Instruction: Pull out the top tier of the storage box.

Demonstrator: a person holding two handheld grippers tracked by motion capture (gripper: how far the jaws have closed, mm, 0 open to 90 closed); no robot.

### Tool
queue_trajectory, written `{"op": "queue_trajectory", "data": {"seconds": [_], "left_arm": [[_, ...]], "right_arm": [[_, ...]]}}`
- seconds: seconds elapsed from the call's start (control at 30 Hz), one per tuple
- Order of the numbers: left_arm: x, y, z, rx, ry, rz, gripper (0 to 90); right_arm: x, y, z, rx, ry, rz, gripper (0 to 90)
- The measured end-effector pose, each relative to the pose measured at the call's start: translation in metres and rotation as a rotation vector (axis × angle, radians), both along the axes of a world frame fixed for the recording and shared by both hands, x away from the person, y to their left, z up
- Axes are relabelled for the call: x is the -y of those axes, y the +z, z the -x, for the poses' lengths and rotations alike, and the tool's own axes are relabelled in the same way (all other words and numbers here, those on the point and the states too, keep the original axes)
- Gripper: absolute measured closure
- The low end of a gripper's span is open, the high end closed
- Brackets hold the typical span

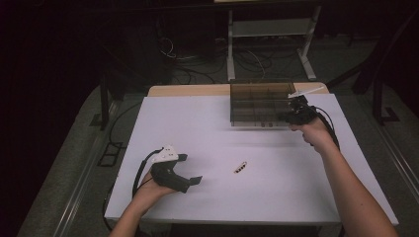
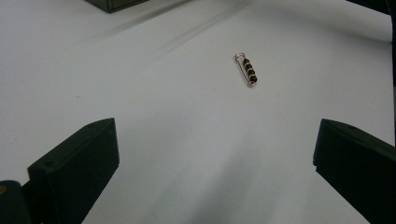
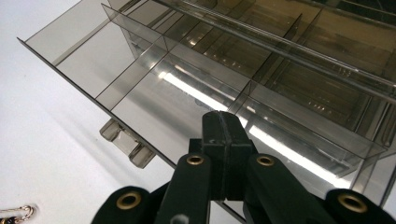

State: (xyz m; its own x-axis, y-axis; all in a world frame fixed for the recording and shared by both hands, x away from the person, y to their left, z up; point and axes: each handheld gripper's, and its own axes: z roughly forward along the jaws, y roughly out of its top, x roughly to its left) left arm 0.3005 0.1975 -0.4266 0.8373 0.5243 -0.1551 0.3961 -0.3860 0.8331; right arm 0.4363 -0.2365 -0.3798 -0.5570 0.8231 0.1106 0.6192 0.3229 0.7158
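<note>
A small safety pin strung with dark and yellow beads lies on the white table, right of my left gripper. In the left gripper view the pin rests ahead of the wide-open gripper, with nothing between its jaws. A smoky clear compartment box stands open at the back right. My right gripper is at the box's front right corner. Seen from the right gripper view, the gripper hangs over a compartment of the box, its jaws pressed together and nothing visible between them.
Two clear latches jut from the box's front wall. A small copper-coloured wire loop lies on the table at the picture's bottom left corner. Beyond the table's far edge are a wooden board, floor cables and a metal frame.
</note>
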Motion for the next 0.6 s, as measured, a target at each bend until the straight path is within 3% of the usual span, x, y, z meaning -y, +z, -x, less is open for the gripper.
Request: {"op": "queue_trajectory", "data": {"seconds": [0.6], "left_arm": [[0.0,0.0001,0.0003,-0.001,0.001,0.001,0.0]], "right_arm": [[-0.0021,0.0048,0.0044,0.019,0.005,-0.01,89.0]]}}
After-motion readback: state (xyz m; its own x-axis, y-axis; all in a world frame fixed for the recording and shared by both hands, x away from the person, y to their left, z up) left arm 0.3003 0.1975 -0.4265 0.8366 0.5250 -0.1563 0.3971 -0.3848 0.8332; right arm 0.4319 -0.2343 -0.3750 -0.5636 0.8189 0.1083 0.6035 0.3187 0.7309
